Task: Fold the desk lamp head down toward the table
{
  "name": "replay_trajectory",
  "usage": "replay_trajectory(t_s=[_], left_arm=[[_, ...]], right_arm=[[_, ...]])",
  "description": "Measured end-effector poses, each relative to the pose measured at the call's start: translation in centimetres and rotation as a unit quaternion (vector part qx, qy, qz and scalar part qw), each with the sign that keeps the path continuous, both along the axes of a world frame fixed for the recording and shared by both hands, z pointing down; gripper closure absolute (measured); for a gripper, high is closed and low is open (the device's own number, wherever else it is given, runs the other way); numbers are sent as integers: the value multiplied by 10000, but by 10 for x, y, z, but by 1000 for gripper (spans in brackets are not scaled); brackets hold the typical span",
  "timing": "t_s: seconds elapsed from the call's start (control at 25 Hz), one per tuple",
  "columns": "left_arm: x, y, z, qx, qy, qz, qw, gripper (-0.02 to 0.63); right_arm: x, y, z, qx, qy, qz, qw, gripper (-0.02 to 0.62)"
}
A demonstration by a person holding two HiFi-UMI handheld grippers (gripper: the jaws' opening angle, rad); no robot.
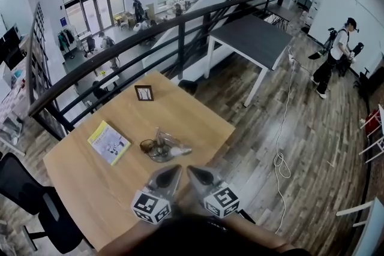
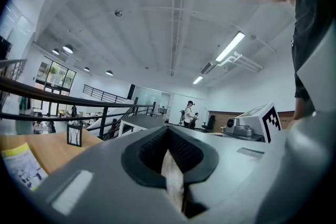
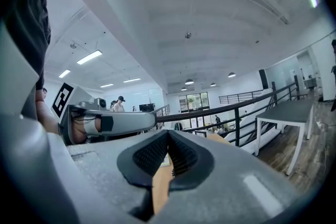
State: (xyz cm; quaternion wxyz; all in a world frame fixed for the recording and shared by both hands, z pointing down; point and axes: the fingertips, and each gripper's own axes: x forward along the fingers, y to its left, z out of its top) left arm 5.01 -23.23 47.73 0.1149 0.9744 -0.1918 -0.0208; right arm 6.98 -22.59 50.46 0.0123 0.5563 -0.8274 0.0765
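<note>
The desk lamp (image 1: 163, 147) lies low on the wooden table (image 1: 180, 111), a small thing with a brown round part and a pale arm; its head is hard to make out. My left gripper (image 1: 176, 169) and right gripper (image 1: 191, 170) hover side by side just short of it, near the table's front edge, tips pointing toward it. Both are shut with nothing between the jaws. In the left gripper view the left gripper (image 2: 168, 129) has its pads together and points level over the table. The right gripper (image 3: 168, 134) shows the same in its own view. Neither gripper view shows the lamp.
A yellow booklet (image 1: 108, 142) lies left of the lamp, and a small picture frame (image 1: 144, 92) stands at the table's far edge. A black railing (image 1: 180, 27) runs behind the table. A grey table (image 1: 252, 39) and a white cable (image 1: 281, 159) are on the floor to the right, with a person (image 1: 336, 54) beyond.
</note>
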Motion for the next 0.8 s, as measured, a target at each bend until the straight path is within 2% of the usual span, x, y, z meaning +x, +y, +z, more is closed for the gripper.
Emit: replay_trajectory(t_s=[0.44, 0.8], left_arm=[[23, 100, 4, -29, -43, -261, 9996, 607], [7, 202, 24, -100, -45, -712, 9974, 607]], right_arm=[[23, 99, 6, -83, -50, -253, 9996, 592], [10, 202, 28, -242, -72, -616, 9978, 592]])
